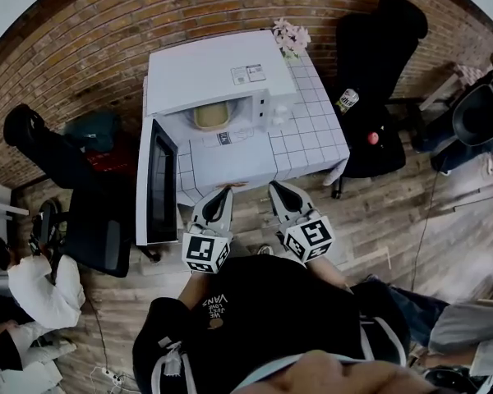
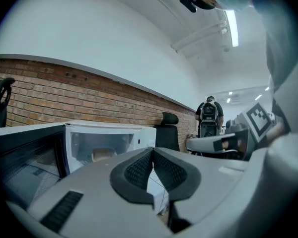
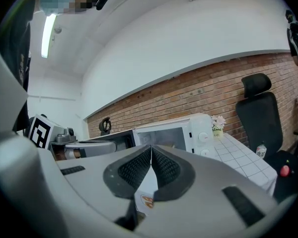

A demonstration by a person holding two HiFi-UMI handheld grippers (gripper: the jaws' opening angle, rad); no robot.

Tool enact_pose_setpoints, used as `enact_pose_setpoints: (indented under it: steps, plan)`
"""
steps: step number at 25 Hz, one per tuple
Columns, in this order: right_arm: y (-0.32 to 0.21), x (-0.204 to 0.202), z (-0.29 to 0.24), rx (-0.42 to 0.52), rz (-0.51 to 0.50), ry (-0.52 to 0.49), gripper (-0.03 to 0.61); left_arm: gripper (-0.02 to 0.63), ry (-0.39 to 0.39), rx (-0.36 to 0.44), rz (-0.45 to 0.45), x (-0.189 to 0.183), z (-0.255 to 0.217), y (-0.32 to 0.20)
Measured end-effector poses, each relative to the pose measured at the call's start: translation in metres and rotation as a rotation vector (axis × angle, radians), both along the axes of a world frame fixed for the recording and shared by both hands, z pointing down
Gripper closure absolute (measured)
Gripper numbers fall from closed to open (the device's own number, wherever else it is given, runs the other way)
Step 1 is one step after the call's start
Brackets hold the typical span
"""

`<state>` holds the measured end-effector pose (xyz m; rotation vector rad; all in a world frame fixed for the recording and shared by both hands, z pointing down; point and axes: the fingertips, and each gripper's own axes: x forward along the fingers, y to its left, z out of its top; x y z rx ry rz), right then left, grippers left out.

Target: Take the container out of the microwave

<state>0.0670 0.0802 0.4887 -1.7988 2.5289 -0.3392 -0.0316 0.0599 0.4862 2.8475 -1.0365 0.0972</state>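
The left gripper (image 1: 223, 192) is clenched on nothing: in the left gripper view its dark ribbed pads meet at the tips. The right gripper (image 1: 276, 187) is just beside it and clenched the same way, also empty. Each carries its cube of black-and-white square markers at the rear. Both point level towards the microwave, with their tips at about the near edge of the white tiled table (image 1: 312, 134).

On that table stands the white boxy microwave oven (image 1: 222, 68). Its dark-glass door (image 1: 159, 183) is swung fully open to the left of the left gripper. Inside the lit cavity sits the pale tan container (image 1: 212, 116), still on the oven floor and well apart from both grippers. It looks like a shallow tub or bowl, though the view is too small to be sure of its shape.

A small pot of pink flowers (image 1: 291, 38) stands at the table's far right corner, beside the oven. A black high-backed office chair (image 1: 380, 60) stands to the right of the table, against the red brick wall (image 1: 82, 56).
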Motion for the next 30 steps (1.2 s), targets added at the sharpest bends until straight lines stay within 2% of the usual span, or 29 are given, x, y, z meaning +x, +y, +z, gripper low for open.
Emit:
enact_pose_setpoints:
  steps: [11, 30]
  plan:
    - [-0.04, 0.007, 0.004, -0.017, 0.002, -0.012, 0.574, 0.603, -0.004, -0.024, -0.01, 0.006, 0.006, -0.042]
    - [-0.138, -0.009, 0.012, -0.036, 0.058, 0.009, 0.574, 0.603, 0.013, -0.039, -0.027, -0.022, 0.014, -0.131]
